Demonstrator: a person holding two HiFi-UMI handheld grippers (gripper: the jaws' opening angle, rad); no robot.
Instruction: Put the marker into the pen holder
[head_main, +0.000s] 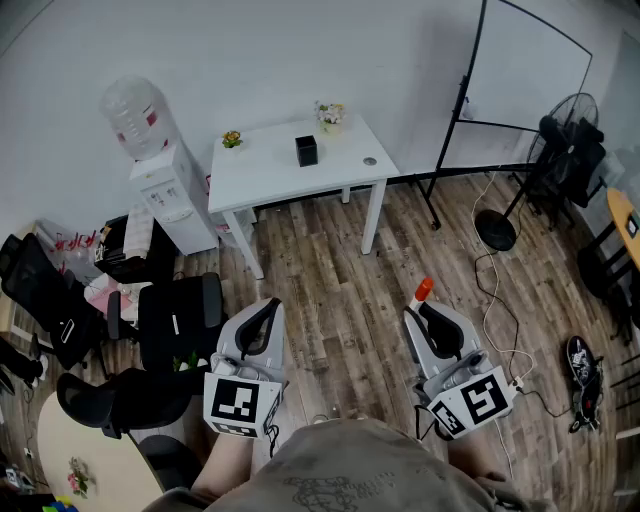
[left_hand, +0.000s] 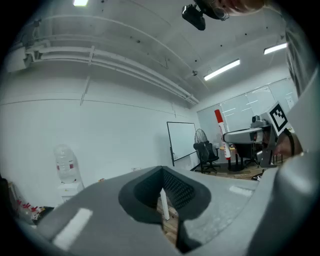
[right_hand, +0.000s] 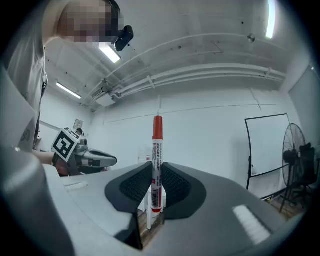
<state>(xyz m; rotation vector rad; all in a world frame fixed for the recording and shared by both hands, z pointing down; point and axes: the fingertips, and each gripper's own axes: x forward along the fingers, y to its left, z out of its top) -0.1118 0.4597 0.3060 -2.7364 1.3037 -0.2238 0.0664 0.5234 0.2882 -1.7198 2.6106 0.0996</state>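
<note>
- In the head view, we saw the right gripper (head_main: 428, 318) clamped on the white marker with a red cap (head_main: 423, 290). The marker stood upright between the jaws, with its cap above them. The left gripper (head_main: 262, 322) hung beside it, well apart, with its jaws drawn together on nothing.
- The black square pen holder (head_main: 307, 150) stood near the middle of the white rectangular table (head_main: 270, 175). It was well ahead of both grippers, across bare wood-plank floor (head_main: 330, 270).
- A white water dispenser (head_main: 170, 195) stood left of the table, and black office chairs (head_main: 180, 315) sat beside the left gripper. A whiteboard on a stand (head_main: 525, 75) and loose cables (head_main: 492, 300) lay to the right. The floor straight ahead to the table lay open.
- In the left gripper view, we found the pads meeting, with only a slit below them and nothing held. The marker (left_hand: 220, 127) showed off to the right.
- In the right gripper view, both pads pressed the barrel of the marker (right_hand: 156, 165), with the white wall (right_hand: 210, 125) beyond.
</note>
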